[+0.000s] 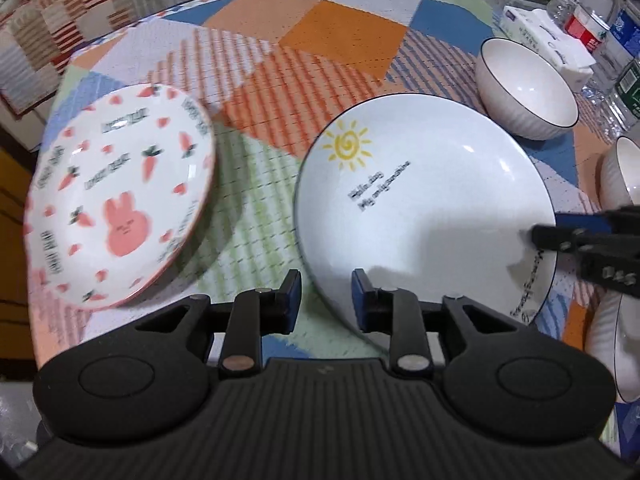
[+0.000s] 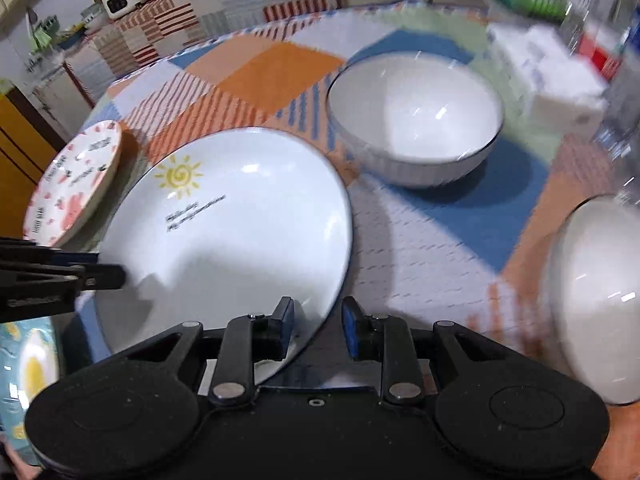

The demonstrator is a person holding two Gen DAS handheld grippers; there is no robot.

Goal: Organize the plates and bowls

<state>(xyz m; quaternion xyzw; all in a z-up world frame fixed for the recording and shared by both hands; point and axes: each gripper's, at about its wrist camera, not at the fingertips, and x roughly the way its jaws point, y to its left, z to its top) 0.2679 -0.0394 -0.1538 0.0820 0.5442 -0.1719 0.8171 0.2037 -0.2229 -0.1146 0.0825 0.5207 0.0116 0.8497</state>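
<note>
White plate [image 1: 424, 200] with yellow sun swirl, dark lettering and thin dark rim, white plate [image 1: 120, 196] with pink rabbit, carrots and pink edge, white ribbed bowl [image 2: 416, 120] with dark rim, tablecloth [image 1: 304, 40] patchwork of orange, blue, green, striped blocks.
</note>
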